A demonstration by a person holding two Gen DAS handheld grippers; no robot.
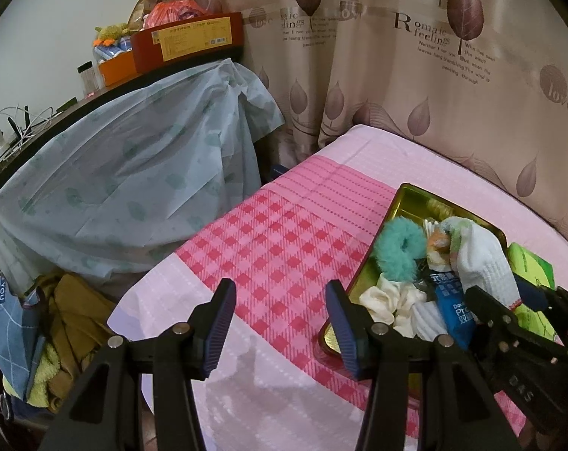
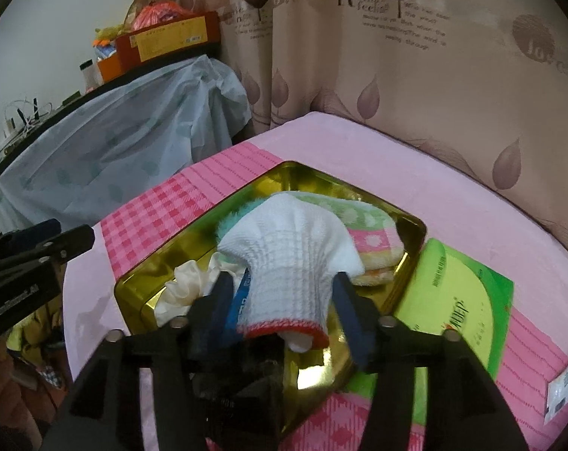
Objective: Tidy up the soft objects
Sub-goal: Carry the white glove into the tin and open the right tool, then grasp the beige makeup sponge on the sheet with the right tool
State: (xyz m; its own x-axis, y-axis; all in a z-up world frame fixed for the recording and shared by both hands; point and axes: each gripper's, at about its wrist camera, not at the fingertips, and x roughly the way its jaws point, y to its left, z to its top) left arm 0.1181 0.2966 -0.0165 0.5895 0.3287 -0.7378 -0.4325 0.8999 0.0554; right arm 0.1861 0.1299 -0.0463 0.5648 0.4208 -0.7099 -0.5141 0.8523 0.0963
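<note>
White glove (image 2: 289,263) hides teal scrunchie (image 2: 238,216), blue packet (image 2: 242,297).

Curtain (image 1: 415,75): showing "Romaic feeling", "love" and lines of small print, partly legible.
Blue packet (image 1: 457,310) in the gold tray (image 1: 415,191): displaying "Pro", the rest hidden.
Blue checked fabric (image 1: 9,323): bearing "YOU" along its edge.
Left gripper (image 2: 39,240): carrying white lettering, too blurred to read.

A home bedroom — pink checked bedsheet (image 1: 284,233), leaf-print curtain (image 1: 415,75), cluttered shelf (image 1: 96,90) beside it.
</note>
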